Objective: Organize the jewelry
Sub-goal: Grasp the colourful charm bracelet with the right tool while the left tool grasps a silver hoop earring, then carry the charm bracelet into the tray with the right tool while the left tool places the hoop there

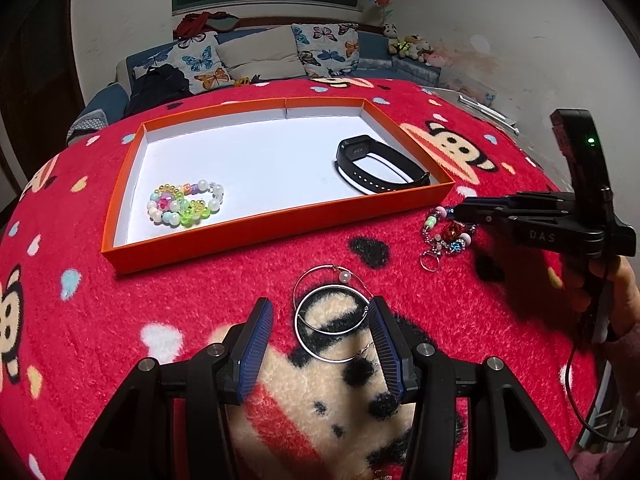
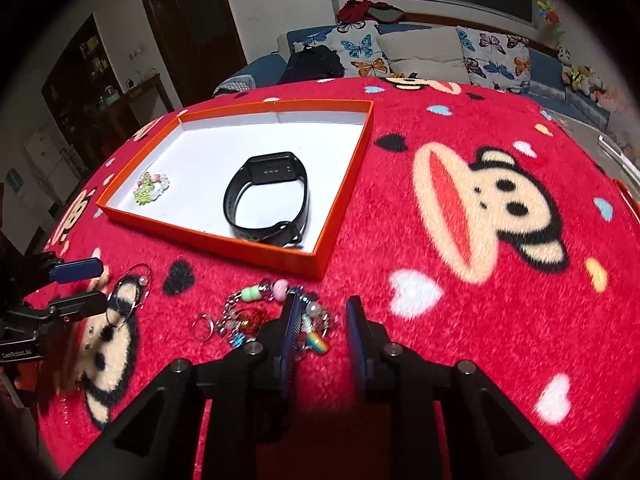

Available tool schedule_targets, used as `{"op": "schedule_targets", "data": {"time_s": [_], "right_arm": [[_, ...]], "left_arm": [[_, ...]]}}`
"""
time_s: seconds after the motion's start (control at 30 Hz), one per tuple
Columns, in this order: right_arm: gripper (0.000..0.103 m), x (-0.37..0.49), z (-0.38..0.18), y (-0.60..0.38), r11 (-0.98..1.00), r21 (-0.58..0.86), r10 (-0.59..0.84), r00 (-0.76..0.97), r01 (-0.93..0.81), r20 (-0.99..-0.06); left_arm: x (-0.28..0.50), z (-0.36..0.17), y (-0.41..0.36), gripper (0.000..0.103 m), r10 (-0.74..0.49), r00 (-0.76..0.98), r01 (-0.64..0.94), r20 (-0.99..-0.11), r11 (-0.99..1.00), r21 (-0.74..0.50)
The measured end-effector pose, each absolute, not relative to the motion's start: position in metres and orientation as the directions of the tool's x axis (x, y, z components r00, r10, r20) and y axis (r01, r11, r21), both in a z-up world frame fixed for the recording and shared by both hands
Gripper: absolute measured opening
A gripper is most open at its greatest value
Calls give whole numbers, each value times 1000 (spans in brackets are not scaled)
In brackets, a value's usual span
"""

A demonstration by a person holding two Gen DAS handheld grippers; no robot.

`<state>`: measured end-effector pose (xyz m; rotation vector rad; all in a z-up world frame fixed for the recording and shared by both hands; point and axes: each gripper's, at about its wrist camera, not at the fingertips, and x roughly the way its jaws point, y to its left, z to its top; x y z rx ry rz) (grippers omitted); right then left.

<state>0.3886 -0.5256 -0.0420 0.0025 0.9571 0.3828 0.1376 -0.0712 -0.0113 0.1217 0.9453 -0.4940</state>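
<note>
**Near the tray's front edge**

Below the orange tray (image 1: 276,216) in the left view, the left gripper (image 1: 320,320) is standing open around the hoop earrings (image 1: 332,320), gripping nothing. The right gripper (image 2: 322,312) is straddling the bead charm chain (image 2: 256,312), pads not pressing. Only the right view is showing open blanket (image 2: 480,320) at right.

We were in a home living room: a blue sofa (image 1: 376,46) with butterfly cushions (image 1: 202,62) and plush toys (image 1: 412,46) filled the upper frame, beyond a red cartoon-monkey blanket (image 1: 460,292).
</note>
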Motion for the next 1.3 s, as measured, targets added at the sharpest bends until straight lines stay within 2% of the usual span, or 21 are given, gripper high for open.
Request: {"op": "schedule_targets", "data": {"time_s": [0.2,0.3,0.8,1.0,1.3], "right_arm": [[27,387,-46,-518,919,135,320,497,-371,-807],[16,383,-46,-516,914,126,322,497,-387,-806],[16,371,-45,-521,913,148,338,499,-381,-798],[15,368,-45,-521,913,151,340,505,-378,-793],[15,355,-21,-518,910,126,351,572,-395,-741]], "left_arm": [[140,-15,-75,53,-362,477,474,-801,873,-112],[142,-19,-78,53,-360,469,489,-807,866,-103],[138,-30,-91,53,-340,447,525,-827,848,-64],[132,-31,-96,52,-317,478,536,-819,844,-14],[123,-18,-92,52,-322,511,529,-797,848,-3]]}}
